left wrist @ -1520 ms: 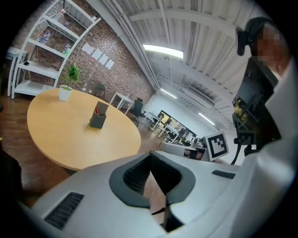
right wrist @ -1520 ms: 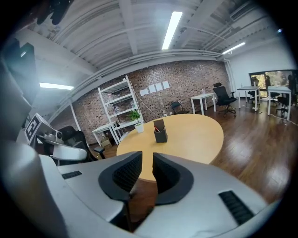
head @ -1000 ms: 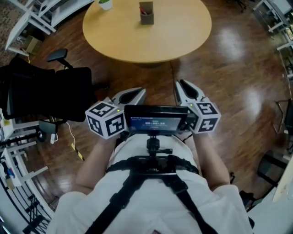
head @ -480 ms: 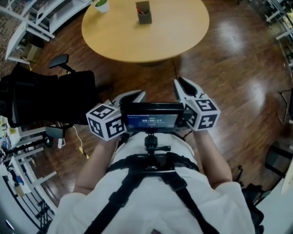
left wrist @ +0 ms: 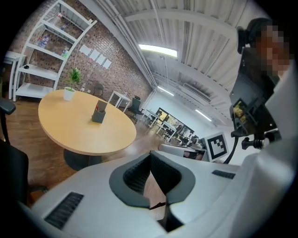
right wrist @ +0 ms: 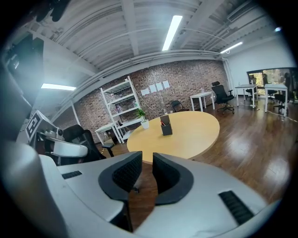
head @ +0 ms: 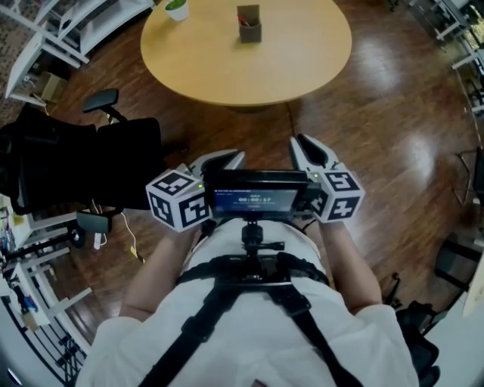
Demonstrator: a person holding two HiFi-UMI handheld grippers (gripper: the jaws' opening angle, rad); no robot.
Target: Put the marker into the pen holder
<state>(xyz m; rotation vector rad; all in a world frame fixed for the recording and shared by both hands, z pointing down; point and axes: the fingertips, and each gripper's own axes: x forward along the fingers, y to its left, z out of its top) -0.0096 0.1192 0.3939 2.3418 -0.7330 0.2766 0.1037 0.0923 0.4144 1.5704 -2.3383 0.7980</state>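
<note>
While standing back on dark wood floor (head: 393,113), well short of the table (head: 212,68): white shirt (head: 249,348) and black harness straps (head: 215,302) at bottom centre of the head view, small screen (head: 257,200) mounted just above. Left gripper (left wrist: 150,154) hard against the screen's left end, right gripper (right wrist: 147,157) against its right end, both pointing up-frame. Left fingers (left wrist: 135,174) tip to tip, nothing between. Right fingers (right wrist: 122,174) a narrow slit apart, only floor seen through, nothing held. Black office chair (head: 83,155) at the left edge. Round table at top centre, well apart from both grippers. Pen holder (head: 250,32) on its far half, red marker (head: 243,20) standing inside, tip poking out. Potted plant (head: 175,7) at the table's upper-left rim. White shelving (head: 76,23) in the upper-left corner.
</note>
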